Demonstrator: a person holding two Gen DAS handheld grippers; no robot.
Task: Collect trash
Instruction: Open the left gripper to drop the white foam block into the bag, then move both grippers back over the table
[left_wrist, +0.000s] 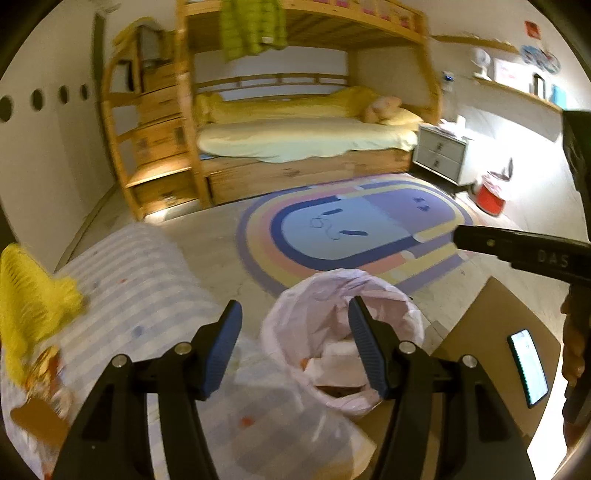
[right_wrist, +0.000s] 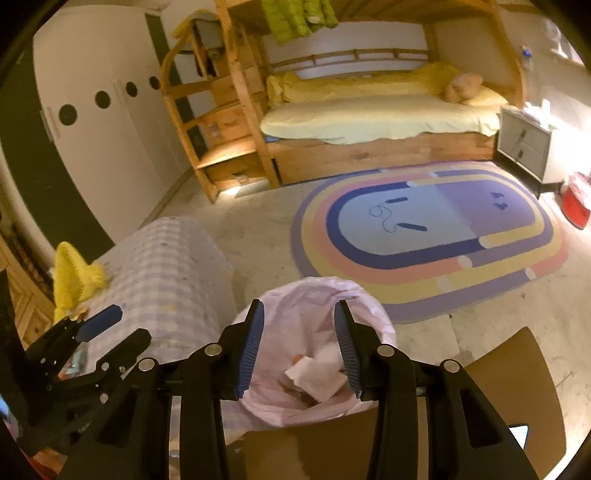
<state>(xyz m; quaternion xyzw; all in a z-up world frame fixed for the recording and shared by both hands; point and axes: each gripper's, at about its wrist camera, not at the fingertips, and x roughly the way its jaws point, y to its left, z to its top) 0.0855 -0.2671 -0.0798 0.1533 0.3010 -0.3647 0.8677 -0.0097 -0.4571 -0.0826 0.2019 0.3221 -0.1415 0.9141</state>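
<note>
A pale pink bin liner; a pastel oval rug ringed purple, yellow, pink and navy; a yellow bedsheet.

We saw warm, dim indoor light in both views, glare near the nightstand, an under-stair glow, heavy fisheye bending with black corners, and motion blur on the tablecloth.

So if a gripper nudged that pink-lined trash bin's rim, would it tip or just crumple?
The bin liner looks thin and wrinkled, so it would probably crumple. Holding only some paper scraps, the bin seems light and might slide or tip.
</note>
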